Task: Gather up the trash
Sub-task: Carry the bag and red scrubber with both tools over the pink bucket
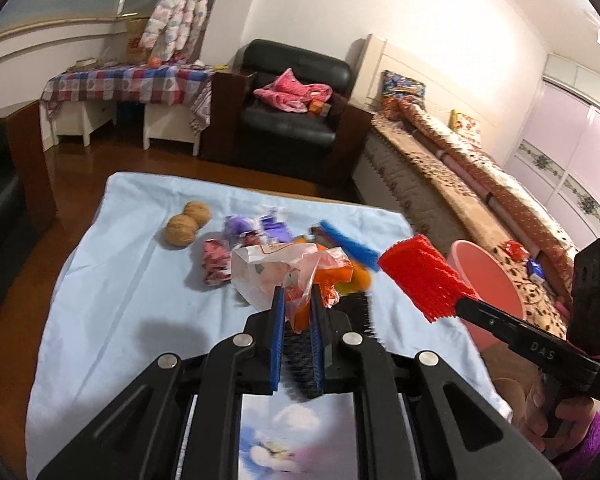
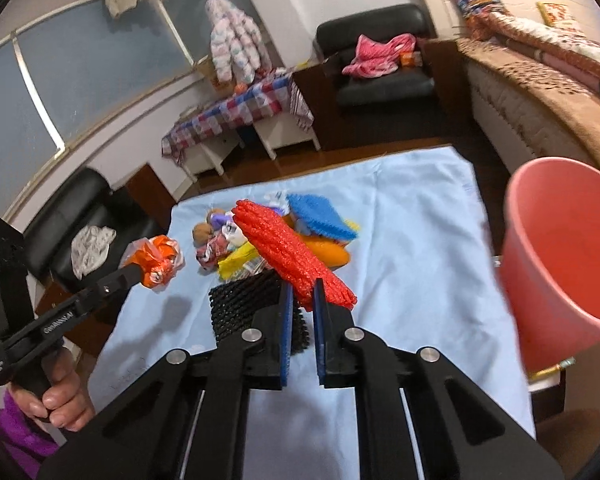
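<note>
home bedroom; bed with quilts; black armchair; clothes hung by window

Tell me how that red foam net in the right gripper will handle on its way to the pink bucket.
The red foam net is probably light and squashy: the right gripper pinches it thin where the pads press. It sticks out past the fingers without drooping, so it seems springy rather than floppy. Its ribbed mesh should resist slipping. The pink bucket opens wide, so dropping it in looks easy.
</note>
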{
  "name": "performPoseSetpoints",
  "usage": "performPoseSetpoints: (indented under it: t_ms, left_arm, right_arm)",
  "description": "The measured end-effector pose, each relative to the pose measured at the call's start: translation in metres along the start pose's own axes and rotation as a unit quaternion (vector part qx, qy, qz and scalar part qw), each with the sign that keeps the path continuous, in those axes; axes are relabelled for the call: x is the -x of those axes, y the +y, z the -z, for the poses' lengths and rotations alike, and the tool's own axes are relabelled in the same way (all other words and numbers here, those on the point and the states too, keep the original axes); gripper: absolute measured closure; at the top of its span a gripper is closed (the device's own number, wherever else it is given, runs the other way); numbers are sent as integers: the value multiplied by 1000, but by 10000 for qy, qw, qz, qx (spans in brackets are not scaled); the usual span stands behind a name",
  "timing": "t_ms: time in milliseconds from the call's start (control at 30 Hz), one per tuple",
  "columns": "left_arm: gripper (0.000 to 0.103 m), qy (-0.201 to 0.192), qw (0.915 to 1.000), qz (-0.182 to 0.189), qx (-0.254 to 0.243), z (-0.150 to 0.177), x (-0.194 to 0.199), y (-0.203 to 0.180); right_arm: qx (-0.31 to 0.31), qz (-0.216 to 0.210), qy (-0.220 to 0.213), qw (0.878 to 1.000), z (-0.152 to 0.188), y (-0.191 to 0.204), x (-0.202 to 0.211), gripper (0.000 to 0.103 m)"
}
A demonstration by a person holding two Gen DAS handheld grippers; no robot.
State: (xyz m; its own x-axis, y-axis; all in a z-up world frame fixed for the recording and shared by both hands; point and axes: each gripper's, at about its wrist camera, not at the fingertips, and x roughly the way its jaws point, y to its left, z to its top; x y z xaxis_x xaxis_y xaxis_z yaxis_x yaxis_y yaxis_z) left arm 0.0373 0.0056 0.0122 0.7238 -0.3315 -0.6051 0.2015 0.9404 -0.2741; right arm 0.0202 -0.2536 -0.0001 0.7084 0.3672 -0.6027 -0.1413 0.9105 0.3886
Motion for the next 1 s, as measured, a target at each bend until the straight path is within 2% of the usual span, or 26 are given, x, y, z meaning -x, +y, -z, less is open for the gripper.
performPoseSetpoints:
  t_ms: [233, 533, 833, 1000]
  left_arm:
    - [92, -22, 9983, 390, -430, -15, 0, -55]
    - [92, 375, 9906, 1042, -800, -35, -38, -145]
    - [92, 822, 9768, 1581, -1186, -40, -106, -241]
    - [92, 1037, 9710, 1674, -1353, -30, -138, -277]
  right_arm:
    - [-580, 333, -610, 9959, -6, -46, 59, 93]
    - [-1297, 940, -1080, 9812, -9, -135, 92, 93]
    - [-1650, 1164, -1033, 9739, -4, -200, 85, 93]
    - [-1625, 1202, -934, 9749, -6, -218, 76, 93]
